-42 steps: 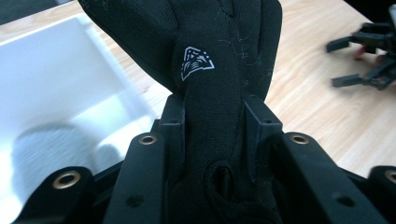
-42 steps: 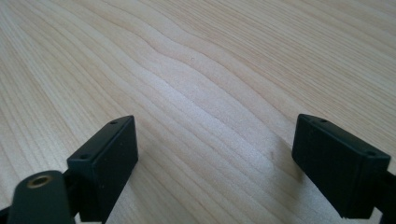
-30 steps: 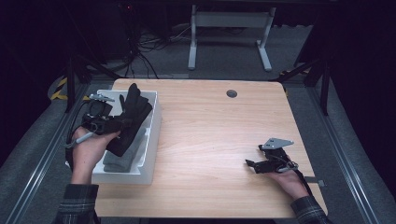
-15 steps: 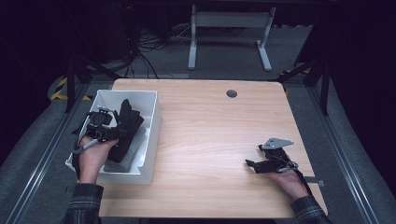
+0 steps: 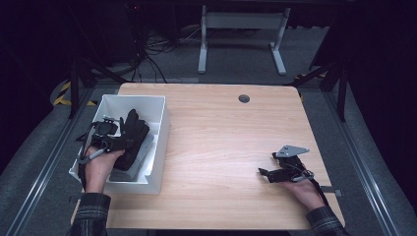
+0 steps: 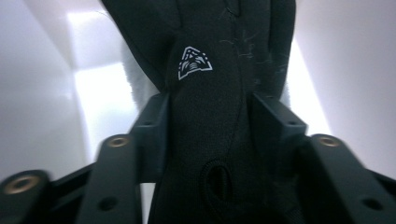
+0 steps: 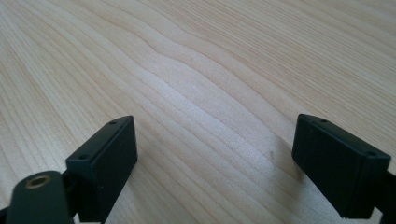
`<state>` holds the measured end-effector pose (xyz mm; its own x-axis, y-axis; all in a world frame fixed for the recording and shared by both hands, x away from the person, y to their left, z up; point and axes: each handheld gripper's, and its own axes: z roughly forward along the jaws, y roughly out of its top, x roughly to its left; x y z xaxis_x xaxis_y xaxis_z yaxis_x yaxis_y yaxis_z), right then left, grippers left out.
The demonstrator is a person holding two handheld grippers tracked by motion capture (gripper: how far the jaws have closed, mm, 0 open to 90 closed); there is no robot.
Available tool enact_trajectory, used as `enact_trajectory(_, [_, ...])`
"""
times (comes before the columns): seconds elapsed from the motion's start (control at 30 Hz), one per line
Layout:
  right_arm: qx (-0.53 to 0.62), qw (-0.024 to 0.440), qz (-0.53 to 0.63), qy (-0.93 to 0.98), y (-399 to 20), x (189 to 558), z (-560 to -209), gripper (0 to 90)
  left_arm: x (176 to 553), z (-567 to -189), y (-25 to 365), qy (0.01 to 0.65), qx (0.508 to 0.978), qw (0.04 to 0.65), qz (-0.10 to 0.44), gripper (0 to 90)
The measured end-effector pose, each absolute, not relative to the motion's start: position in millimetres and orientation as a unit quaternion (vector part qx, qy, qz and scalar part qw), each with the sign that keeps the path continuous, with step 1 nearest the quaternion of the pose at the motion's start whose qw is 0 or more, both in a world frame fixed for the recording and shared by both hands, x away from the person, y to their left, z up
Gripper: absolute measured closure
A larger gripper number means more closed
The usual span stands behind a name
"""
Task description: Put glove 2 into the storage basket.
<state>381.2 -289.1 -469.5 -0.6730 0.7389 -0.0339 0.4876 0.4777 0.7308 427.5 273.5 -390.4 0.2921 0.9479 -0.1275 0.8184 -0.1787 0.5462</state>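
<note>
The left claw (image 5: 129, 142) sits low inside the white bin (image 5: 160, 105) at the surface's (image 5: 221, 142) left edge. Its jaws have just been opening, the black glove (image 6: 210, 107) between them (atop a grey one). The right claw (image 5: 264, 173), spread wide, rests on bare wood near the right edge.

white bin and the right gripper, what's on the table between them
Nothing: in the high view the wooden table is bare from the white bin across to the right gripper. The small dark round fitting sits farther back, off that line.
</note>
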Motion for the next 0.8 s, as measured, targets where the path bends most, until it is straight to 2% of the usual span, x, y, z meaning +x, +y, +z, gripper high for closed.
enact_trajectory(0.1, [0.364,0.175,0.358,0.841,-289,381,-469,14.3,427,-385,272,0.584,0.756,0.261,0.135,36.0])
enact_trajectory(0.3, [0.364,0.175,0.358,0.841,-289,381,-469,14.3,427,-375,272,0.582,0.753,0.271,0.143,23.3])
enact_trajectory(0.47, [0.365,0.176,0.358,0.841,-289,381,-469,14.3,423,-358,272,0.574,0.751,0.285,0.156,22.3])
enact_trajectory(0.8, [0.365,0.175,0.358,0.841,-289,381,-469,14.2,414,-328,247,0.526,0.771,0.331,0.141,18.7])
